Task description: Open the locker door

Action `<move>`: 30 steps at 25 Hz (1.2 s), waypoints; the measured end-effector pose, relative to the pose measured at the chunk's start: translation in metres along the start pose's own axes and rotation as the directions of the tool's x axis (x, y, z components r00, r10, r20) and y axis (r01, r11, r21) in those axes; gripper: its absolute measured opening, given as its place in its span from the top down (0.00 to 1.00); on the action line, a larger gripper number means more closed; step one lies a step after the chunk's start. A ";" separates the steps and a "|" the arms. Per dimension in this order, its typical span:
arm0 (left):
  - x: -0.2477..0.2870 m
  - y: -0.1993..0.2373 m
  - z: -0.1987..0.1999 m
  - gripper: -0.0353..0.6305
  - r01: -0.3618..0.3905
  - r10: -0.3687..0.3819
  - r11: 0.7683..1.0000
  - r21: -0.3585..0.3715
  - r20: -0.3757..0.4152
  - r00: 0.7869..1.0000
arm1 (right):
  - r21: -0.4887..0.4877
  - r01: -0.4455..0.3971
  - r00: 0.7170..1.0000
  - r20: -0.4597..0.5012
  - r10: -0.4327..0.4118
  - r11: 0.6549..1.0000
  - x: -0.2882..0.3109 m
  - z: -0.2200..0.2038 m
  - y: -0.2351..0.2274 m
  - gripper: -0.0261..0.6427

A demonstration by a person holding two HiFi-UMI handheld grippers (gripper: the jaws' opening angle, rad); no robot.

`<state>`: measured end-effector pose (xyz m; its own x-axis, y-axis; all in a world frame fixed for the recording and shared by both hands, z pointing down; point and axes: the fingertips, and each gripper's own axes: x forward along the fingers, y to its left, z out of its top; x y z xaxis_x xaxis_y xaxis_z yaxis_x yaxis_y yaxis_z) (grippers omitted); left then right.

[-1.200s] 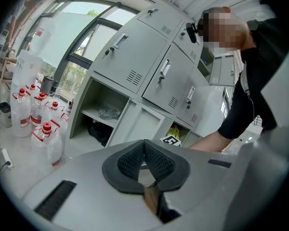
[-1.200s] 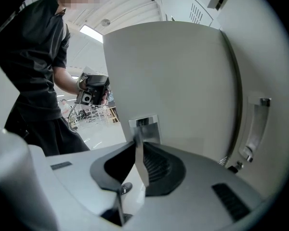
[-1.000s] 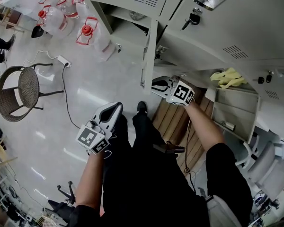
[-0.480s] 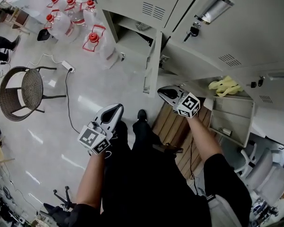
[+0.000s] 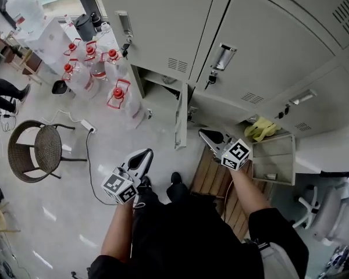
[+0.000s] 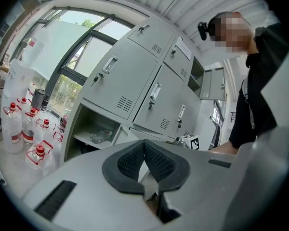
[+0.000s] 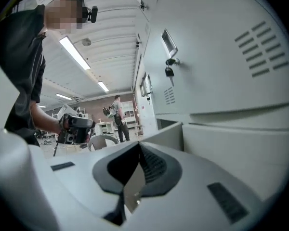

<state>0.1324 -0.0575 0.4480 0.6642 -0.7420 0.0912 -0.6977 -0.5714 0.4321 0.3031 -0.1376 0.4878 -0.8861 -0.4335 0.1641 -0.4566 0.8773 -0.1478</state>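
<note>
The grey locker door [image 5: 181, 116] stands swung out, seen edge-on, in front of its open compartment [image 5: 157, 93]. My right gripper [image 5: 206, 135] hangs a short way to the right of the door's lower edge, apart from it. Its jaws are shut with nothing between them, pads meeting at the tip [image 7: 138, 146]. My left gripper [image 5: 146, 153] is held low over the floor, left of the door and well below it. It is shut and empty too [image 6: 144, 143]. The open compartment [image 6: 94, 130] shows in the left gripper view.
A second open locker [image 5: 274, 158] with yellow gloves [image 5: 260, 128] is at the right. Several red-capped water jugs [image 5: 94, 68] stand at the left, with a wicker chair [image 5: 38, 150] and a cord [image 5: 88, 133] on the floor. A wooden pallet [image 5: 212, 176] lies by my feet. A person [image 7: 118, 113] stands far off.
The view has lifted, showing more of the lockers. My right gripper has drawn back from the door's edge and its jaws have closed. The left gripper has stayed low.
</note>
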 end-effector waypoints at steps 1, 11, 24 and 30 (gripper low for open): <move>-0.001 -0.002 0.008 0.93 0.013 -0.013 1.000 0.010 0.003 1.000 | -0.013 0.015 1.000 0.012 -0.015 1.000 -0.001 0.014 0.002 0.94; -0.019 -0.012 0.102 0.93 0.168 -0.178 0.973 0.155 0.050 0.983 | -0.095 0.097 0.986 0.146 -0.082 0.991 0.013 0.143 0.074 0.94; -0.086 -0.051 0.187 0.93 0.420 -0.434 0.846 0.328 -0.033 0.900 | -0.139 0.157 0.947 0.301 -0.109 0.978 0.030 0.243 0.185 0.94; -0.113 -0.061 0.199 0.93 0.470 -0.487 0.805 0.361 -0.051 0.872 | -0.157 0.214 0.940 0.302 -0.159 0.964 0.036 0.243 0.223 0.94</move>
<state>0.0464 -0.0092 0.2328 0.9324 -0.3513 -0.0852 -0.3464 -0.9357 0.0672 0.1499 -0.0074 0.2235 -0.7844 -0.6091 -0.1170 -0.6169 0.7857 0.0461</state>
